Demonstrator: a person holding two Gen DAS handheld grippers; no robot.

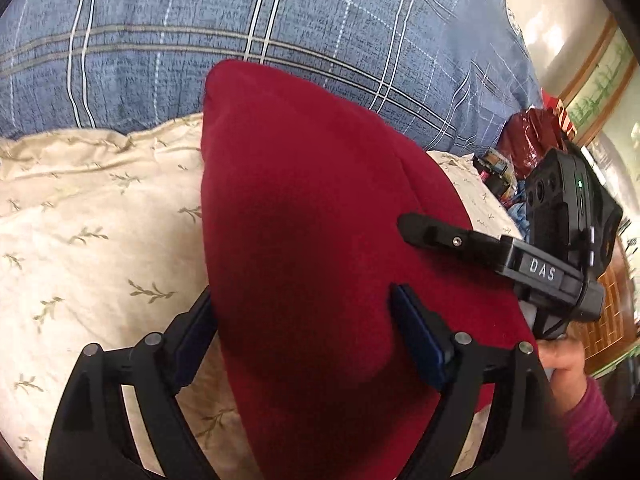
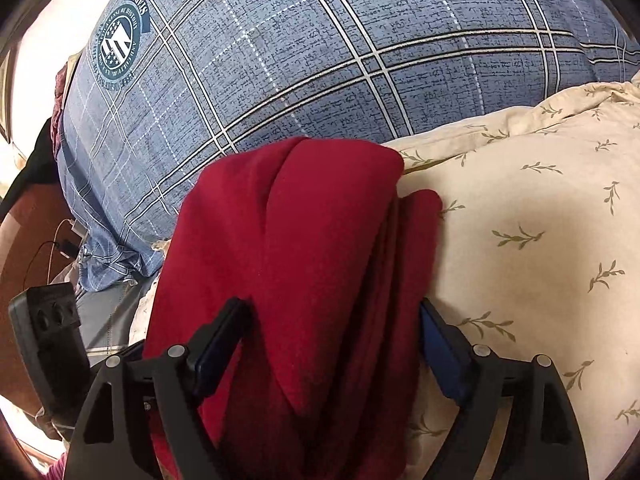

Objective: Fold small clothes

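The red garment [image 1: 312, 216] is lying folded on the cream bedsheet [image 1: 80, 208], with the blue plaid quilt [image 1: 200, 40] bunched beyond its far end. It is being straddled by both pairs of jaws at once. In the left wrist view the jaws of the left gripper [image 1: 304, 332] are standing wide, one finger just outside the near left edge of the cloth and the other resting over its top surface; the pads are not seen pressing, so nothing is being held. In the right wrist view the jaws of the right gripper [image 2: 332, 340] are likewise spread wide, with the thick stack of folded layers running between them and away from the camera.

The garment's long axis is running forward from both sets of jaws, toward the quilt, narrowing to a rounded far end. Its near end is passing under the fingers in each view, so neither hand is judged clearly nearer; the right gripper [image 1: 520, 256] is seen just beside the cloth's right edge in the left view. A further fold would probably call for the near edge to be pinched and carried forward along that axis.
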